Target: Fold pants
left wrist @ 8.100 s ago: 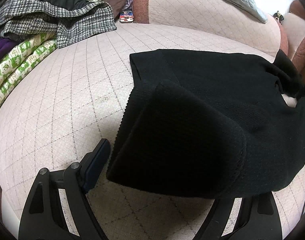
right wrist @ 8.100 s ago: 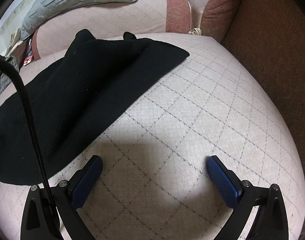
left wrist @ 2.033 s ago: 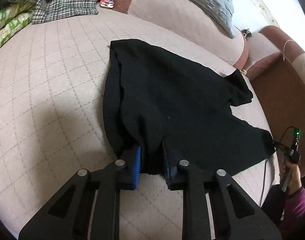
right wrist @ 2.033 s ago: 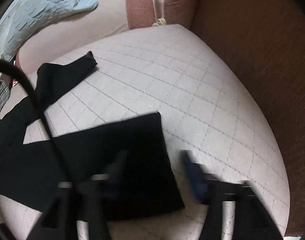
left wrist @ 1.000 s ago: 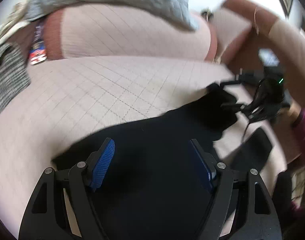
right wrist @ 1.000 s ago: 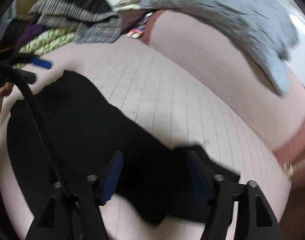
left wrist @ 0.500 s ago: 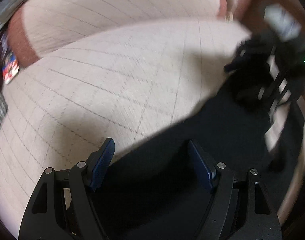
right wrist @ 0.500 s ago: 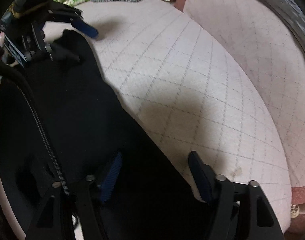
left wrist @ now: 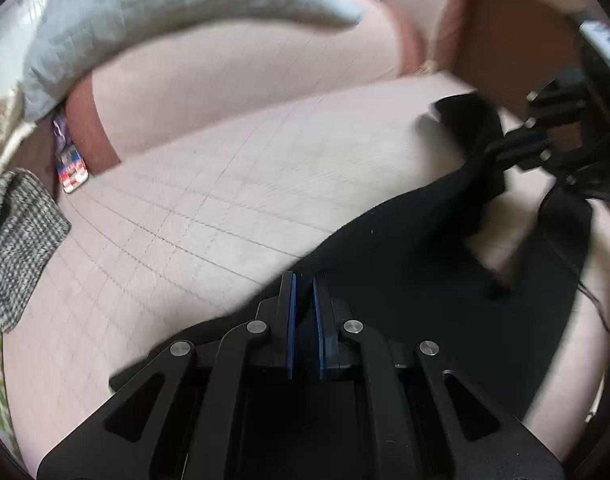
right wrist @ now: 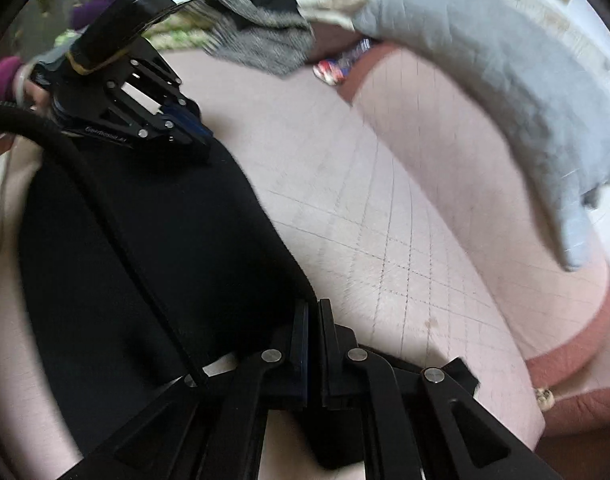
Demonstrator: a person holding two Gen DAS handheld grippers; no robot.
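Left gripper (left wrist: 303, 280): clenched. Its blue pads (left wrist: 291, 320) stand almost together, with a fold of the black pants (left wrist: 445, 300) pinched between them at the garment's far edge. The jaws have just been closing, and cloth sits in the narrow gap.

Right gripper (right wrist: 313, 308): clenched likewise, jaws just closed, on the same far edge of the pants (right wrist: 145, 260) further along. In the left wrist view this tool (left wrist: 521, 148) appears up and to the right of the left tips, with dark cloth rising to it. In the right wrist view the left tool (right wrist: 193, 132) appears up and to the left, a hand in a magenta sleeve (right wrist: 3, 76) behind it.

Purpose of the hold, as a judgement: two grips spaced along one edge keep that edge straight, so that it can be carried over the rest of the garment as a single fold line.

Task item: the pants lie spread on the quilted pink cushion (left wrist: 225, 200), running below and between the two tools. The cloth is plain matte black; seams and waistband cannot be made out. It lies mostly flat, with a raised, bunched part near the right tool.

Beyond both tips: bare cushion, then the sofa backrest (right wrist: 445, 140) with a grey blanket (right wrist: 505, 60) draped over it. A checked garment (left wrist: 17, 240) lies left of the left tool.
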